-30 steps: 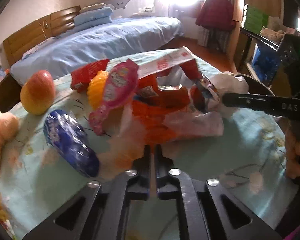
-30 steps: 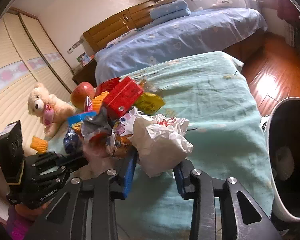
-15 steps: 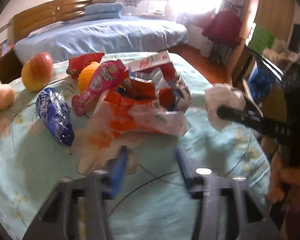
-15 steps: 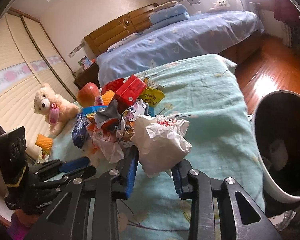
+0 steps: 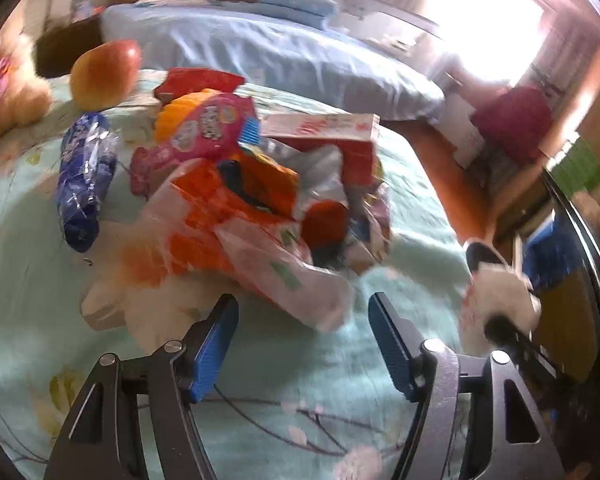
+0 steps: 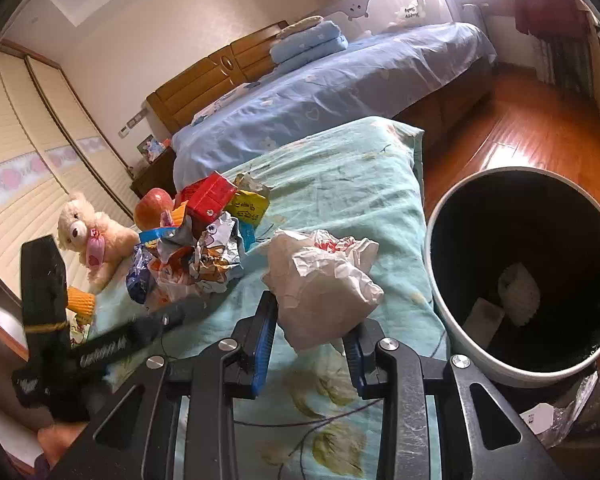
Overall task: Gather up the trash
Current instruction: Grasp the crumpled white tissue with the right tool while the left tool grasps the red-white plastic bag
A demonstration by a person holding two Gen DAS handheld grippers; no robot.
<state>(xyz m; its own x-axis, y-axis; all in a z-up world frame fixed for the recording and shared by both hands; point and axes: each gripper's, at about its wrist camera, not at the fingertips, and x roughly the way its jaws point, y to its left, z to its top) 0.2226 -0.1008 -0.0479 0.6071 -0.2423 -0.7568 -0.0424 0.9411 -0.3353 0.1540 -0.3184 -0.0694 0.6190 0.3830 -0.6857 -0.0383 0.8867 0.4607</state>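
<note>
A pile of wrappers and cartons lies on the pale green cloth; it also shows in the right wrist view. My left gripper is open and empty just in front of an orange-and-clear plastic bag. My right gripper is shut on a crumpled white paper wad, held above the cloth beside the trash bin, which holds a few scraps. The wad shows blurred in the left wrist view.
An apple, a blue snack packet and a teddy bear lie left of the pile. A blue bed stands behind. Wooden floor lies right of the table edge.
My left gripper let go of the plastic bag, opened and pulled back. My right gripper lifted the paper wad away from the pile and carried it toward the bin.
</note>
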